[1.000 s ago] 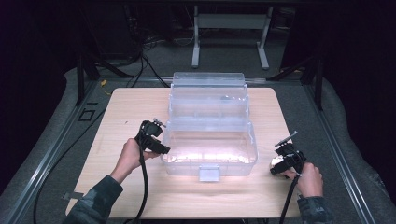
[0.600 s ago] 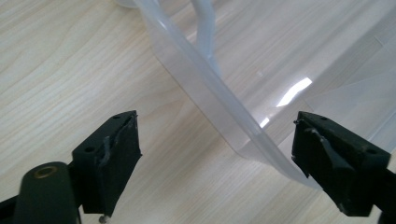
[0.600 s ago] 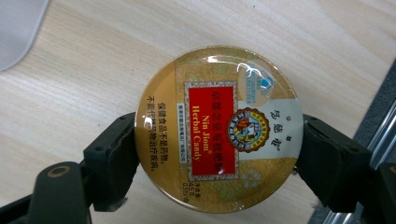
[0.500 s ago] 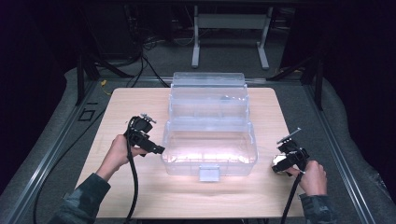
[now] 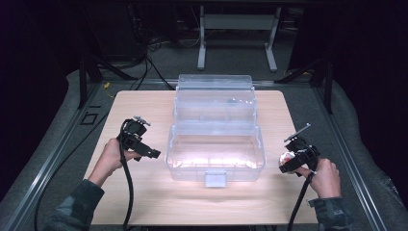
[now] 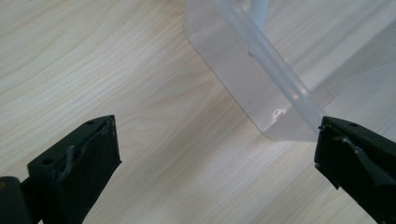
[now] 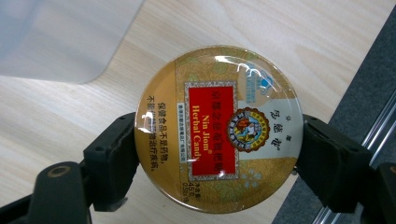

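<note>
Candy tin gripped at the tabletop's right edge, clear box in the middle.

At 4 o'clock the right gripper (image 5: 288, 162) clamps its fingers on the round candy tin (image 7: 217, 128); at 8 o'clock the left gripper (image 5: 153, 154), fingers just spread wide with nothing between them, points at the clear plastic box (image 5: 215, 144) on the tabletop (image 5: 144, 202).

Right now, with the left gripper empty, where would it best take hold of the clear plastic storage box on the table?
Probably the near left rim of the clear plastic storage box, approached from the box's left side, one jaw inside the wall and one outside. The box stands open and its thin upright wall suits a pinch. The left gripper, just opened, already faces that side.
</note>
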Demonstrator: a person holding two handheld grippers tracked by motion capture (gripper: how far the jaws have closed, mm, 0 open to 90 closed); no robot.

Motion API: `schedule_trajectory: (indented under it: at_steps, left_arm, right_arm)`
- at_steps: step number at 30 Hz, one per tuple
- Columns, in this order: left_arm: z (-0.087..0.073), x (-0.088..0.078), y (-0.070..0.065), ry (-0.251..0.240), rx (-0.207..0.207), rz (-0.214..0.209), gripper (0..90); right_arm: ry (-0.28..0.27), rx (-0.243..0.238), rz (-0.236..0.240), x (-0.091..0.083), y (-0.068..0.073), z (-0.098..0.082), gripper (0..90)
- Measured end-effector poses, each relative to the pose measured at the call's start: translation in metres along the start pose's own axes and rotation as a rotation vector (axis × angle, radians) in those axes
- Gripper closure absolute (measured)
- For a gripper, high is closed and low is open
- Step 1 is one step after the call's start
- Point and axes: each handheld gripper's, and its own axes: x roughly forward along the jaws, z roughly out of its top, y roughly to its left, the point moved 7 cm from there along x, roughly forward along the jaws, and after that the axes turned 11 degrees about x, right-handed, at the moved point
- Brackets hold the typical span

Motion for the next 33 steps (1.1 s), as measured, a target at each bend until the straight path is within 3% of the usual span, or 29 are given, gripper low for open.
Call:
schedule_trajectory:
  at_steps: [1, 5, 7, 9, 16, 33]
  left_arm:
    - [-0.001, 0.0, 0.002, -0.003, -0.007, 0.002, 0.3]
    - [-0.007, 0.0, 0.011, -0.006, -0.023, 0.014, 0.2]
    - [-0.01, 0.001, 0.014, 0.002, -0.027, 0.019, 0.2]
    - [-0.012, 0.001, 0.016, 0.0, -0.032, 0.017, 0.2]
    - [-0.019, 0.004, 0.019, 0.003, -0.024, 0.013, 0.2]
    - [-0.027, 0.003, 0.024, 0.004, -0.034, 0.015, 0.2]
  right_arm:
    - [-0.008, -0.005, -0.043, -0.004, 0.0, 0.001, 20.2]
    - [-0.023, -0.026, -0.029, -0.018, 0.005, 0.005, 20.2]
    - [-0.029, -0.034, -0.052, -0.026, 0.007, 0.007, 20.2]
    - [-0.032, -0.043, -0.026, -0.031, 0.01, 0.01, 20.2]
    - [-0.042, -0.084, -0.047, -0.046, 0.021, 0.02, 20.2]
    - [-0.051, -0.191, -0.014, -0.065, 0.065, 0.045, 20.2]
